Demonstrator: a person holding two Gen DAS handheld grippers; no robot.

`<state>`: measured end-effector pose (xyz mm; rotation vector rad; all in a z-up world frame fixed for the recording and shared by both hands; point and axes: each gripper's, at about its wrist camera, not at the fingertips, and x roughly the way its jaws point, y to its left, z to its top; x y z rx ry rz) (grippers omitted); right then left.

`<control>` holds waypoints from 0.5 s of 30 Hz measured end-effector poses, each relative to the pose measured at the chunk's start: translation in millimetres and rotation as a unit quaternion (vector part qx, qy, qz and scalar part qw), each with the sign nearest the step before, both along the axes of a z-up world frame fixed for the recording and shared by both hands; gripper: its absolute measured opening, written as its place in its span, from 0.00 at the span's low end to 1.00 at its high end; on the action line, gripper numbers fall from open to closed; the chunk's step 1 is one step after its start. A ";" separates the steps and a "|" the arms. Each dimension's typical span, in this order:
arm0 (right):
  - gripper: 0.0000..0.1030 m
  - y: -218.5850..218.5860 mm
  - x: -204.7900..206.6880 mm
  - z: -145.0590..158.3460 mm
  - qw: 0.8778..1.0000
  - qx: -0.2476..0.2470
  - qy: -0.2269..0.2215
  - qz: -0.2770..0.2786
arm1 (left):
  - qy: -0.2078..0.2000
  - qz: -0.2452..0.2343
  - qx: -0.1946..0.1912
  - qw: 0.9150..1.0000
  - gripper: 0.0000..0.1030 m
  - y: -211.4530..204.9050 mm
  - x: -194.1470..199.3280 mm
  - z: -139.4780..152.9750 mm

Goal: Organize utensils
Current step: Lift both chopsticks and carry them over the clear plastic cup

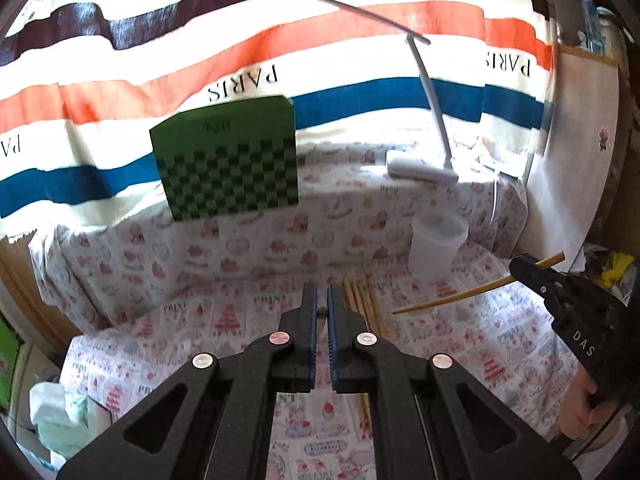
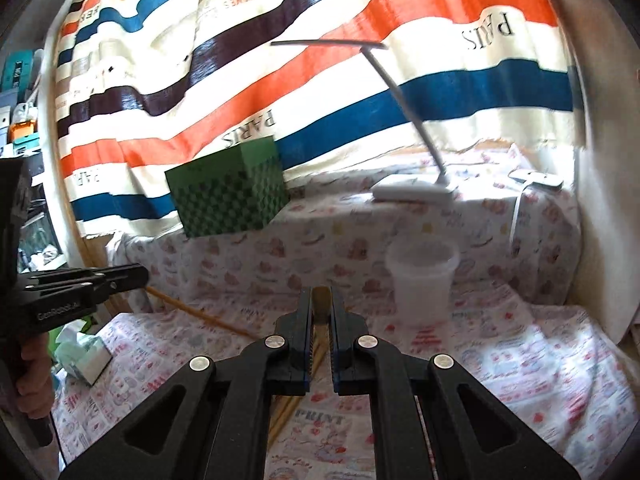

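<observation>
My left gripper is shut on the end of a bamboo chopstick, seen end-on between the pads. In the right wrist view it holds that chopstick, which slants down to the cloth. My right gripper is shut on another chopstick; in the left wrist view it holds that stick crosswise in the air. Several more chopsticks lie on the printed cloth just right of my left gripper. A translucent white cup stands upright behind them, also in the right wrist view.
A green checkered box stands at the back on a raised ledge. A white desk lamp sits on the ledge behind the cup. A striped curtain hangs behind. A tissue pack lies at the left table edge.
</observation>
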<state>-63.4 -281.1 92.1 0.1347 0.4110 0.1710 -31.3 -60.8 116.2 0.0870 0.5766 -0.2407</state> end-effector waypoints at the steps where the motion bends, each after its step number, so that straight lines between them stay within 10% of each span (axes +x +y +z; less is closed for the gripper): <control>1: 0.07 -3.0 1.0 4.7 1.000 0.000 -0.004 -0.002 | -0.003 -0.004 -0.004 1.000 0.03 -0.9 0.5 4.1; 15: 0.07 -40.0 22.2 76.9 0.997 0.018 -0.053 -0.050 | -0.051 -0.049 -0.047 0.996 0.03 -36.1 23.8 74.6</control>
